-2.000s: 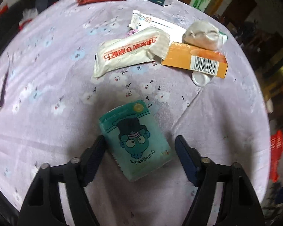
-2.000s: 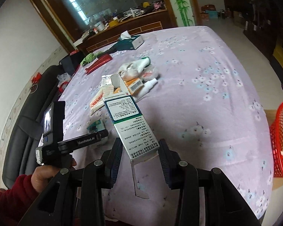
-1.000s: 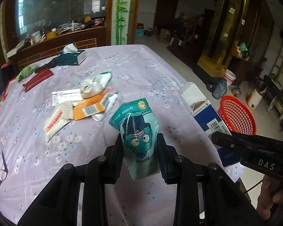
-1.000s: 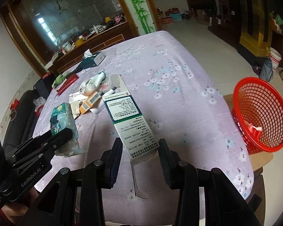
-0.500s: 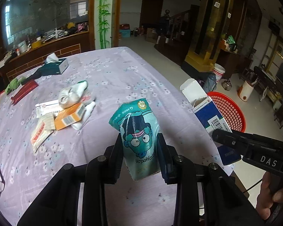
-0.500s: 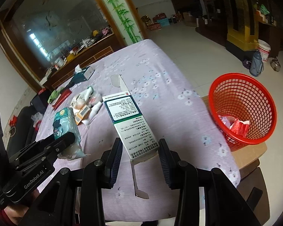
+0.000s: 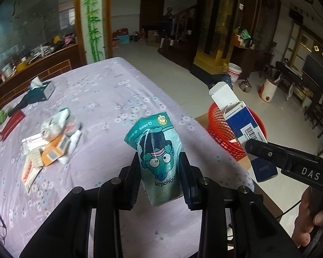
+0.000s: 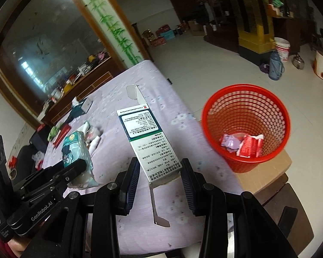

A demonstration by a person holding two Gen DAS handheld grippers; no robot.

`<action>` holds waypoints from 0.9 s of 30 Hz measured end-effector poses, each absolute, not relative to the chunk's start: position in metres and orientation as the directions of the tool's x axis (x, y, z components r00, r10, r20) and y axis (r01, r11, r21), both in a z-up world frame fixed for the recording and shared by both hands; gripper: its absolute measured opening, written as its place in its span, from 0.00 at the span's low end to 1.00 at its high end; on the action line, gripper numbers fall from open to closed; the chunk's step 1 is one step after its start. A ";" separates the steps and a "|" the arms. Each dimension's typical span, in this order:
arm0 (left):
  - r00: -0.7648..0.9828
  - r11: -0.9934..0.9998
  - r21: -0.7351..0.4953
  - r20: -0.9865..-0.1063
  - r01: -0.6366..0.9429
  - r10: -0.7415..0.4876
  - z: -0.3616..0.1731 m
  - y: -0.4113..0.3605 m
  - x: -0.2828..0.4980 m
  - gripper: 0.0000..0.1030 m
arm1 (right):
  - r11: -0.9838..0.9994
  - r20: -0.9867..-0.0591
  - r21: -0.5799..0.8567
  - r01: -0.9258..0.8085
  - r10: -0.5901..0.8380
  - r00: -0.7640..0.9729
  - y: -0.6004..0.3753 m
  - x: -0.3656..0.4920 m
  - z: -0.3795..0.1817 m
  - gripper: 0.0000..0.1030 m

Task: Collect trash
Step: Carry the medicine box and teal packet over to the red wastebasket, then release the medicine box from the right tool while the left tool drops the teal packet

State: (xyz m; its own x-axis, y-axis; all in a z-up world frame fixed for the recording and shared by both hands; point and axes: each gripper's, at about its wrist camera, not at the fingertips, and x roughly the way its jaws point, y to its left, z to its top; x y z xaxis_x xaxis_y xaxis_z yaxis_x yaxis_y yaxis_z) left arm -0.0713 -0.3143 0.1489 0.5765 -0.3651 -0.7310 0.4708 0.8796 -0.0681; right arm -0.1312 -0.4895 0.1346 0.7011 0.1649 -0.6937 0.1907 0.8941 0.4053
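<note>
1. Left wrist view: my left hand-held gripper [image 7: 160, 178] is clamped on the teal cartoon packet [image 7: 158, 158], carried above the bench [image 7: 109, 94] edge. The red basket [image 7: 220, 137] sits just beyond that edge, partly behind the blue-and-white box [image 7: 246, 135].
2. Right wrist view: my right hand-held gripper [image 8: 159, 173] grips the box [image 8: 149, 142], flap open, short of the basket [image 8: 245, 126], which already holds wrappers. I judge this the carry step; next, bring both over the basket's mouth and release.
</note>
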 end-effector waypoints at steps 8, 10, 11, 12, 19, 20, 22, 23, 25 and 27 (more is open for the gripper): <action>0.549 0.840 -0.070 -0.727 0.538 -0.412 0.152 -0.350 -0.073 0.31 | 0.874 -0.691 0.413 0.257 0.117 0.713 -0.521 -0.148 0.137 0.40; 0.540 0.830 -0.072 -0.728 0.554 -0.423 0.152 -0.359 -0.073 0.31 | 0.868 -0.693 0.414 0.276 0.103 0.714 -0.530 -0.152 0.137 0.40; 0.535 0.824 -0.075 -0.728 0.561 -0.430 0.152 -0.364 -0.074 0.31 | 0.865 -0.693 0.414 0.284 0.097 0.714 -0.534 -0.154 0.137 0.40; 0.529 0.819 -0.078 -0.729 0.568 -0.436 0.151 -0.368 -0.073 0.31 | 0.861 -0.694 0.415 0.294 0.091 0.714 -0.538 -0.156 0.137 0.40; 0.489 0.787 -0.105 -0.731 0.608 -0.476 0.149 -0.401 -0.072 0.31 | 0.833 -0.698 0.416 0.366 0.035 0.715 -0.573 -0.174 0.139 0.41; 0.484 0.782 -0.107 -0.732 0.614 -0.480 0.149 -0.405 -0.071 0.31 | 0.828 -0.697 0.415 0.377 0.023 0.716 -0.578 -0.177 0.141 0.41; 0.472 0.769 -0.108 -0.733 0.630 -0.489 0.149 -0.416 -0.070 0.31 | 0.814 -0.695 0.417 0.403 0.000 0.719 -0.591 -0.182 0.144 0.41; 0.467 0.763 -0.110 -0.733 0.636 -0.495 0.150 -0.420 -0.069 0.31 | 0.809 -0.694 0.418 0.414 -0.010 0.720 -0.596 -0.184 0.144 0.41; 0.454 0.751 -0.113 -0.734 0.651 -0.504 0.150 -0.430 -0.067 0.31 | 0.795 -0.693 0.421 0.436 -0.028 0.720 -0.609 -0.187 0.145 0.41; 0.442 0.740 -0.115 -0.738 0.663 -0.511 0.150 -0.441 -0.063 0.31 | 0.780 -0.695 0.428 0.457 -0.039 0.718 -0.620 -0.189 0.144 0.41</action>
State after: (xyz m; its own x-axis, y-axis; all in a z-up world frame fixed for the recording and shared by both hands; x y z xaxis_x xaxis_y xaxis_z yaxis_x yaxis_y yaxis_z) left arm -0.0625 -0.4412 0.1498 0.4419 -0.5106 -0.7376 0.6630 0.7397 -0.1149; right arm -0.1891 -0.6204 0.1445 0.7178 -0.0386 -0.6951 0.4568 0.7796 0.4284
